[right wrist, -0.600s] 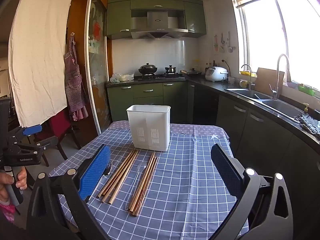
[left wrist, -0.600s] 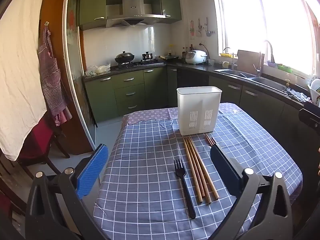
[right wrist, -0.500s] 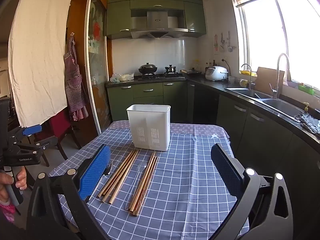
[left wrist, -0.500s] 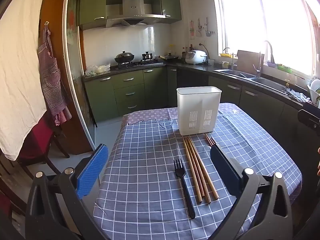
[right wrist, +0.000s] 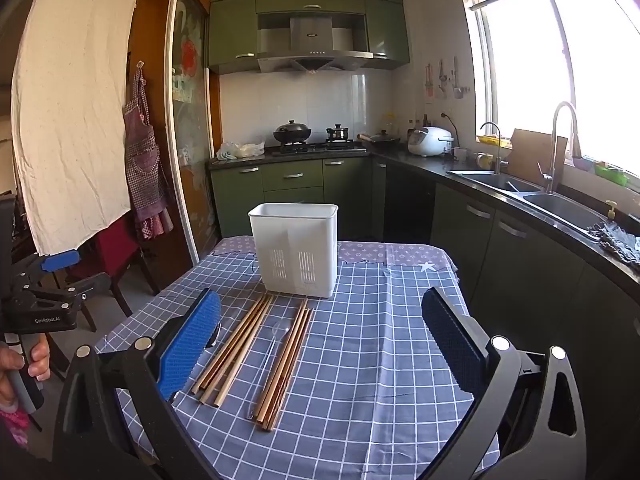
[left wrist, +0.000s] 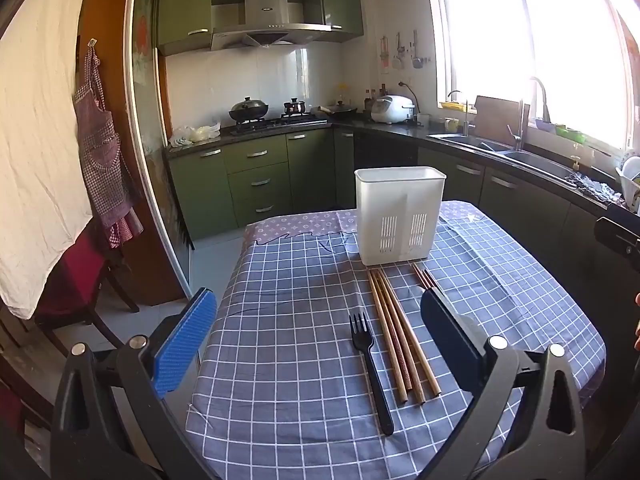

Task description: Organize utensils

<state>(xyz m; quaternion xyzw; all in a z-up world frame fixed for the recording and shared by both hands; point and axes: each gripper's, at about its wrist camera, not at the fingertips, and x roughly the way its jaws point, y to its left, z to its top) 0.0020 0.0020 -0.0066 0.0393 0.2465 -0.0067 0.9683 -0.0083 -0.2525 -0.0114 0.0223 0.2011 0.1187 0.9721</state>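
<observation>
Wooden chopsticks (left wrist: 400,336) lie bunched beside the fork (left wrist: 370,368), at 6 o'clock from the bin (left wrist: 400,216) on the table (left wrist: 280,320). One pinch could drag several sticks or roll them apart. Both the left hand-held gripper (left wrist: 318,336) and right hand-held gripper (right wrist: 320,340) hover released, holding nothing. The bin's inside is hidden.

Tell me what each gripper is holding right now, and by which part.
Nothing is held. The left gripper and right gripper are both open above the table; the black fork and chopsticks lie untouched on the checked cloth.
</observation>
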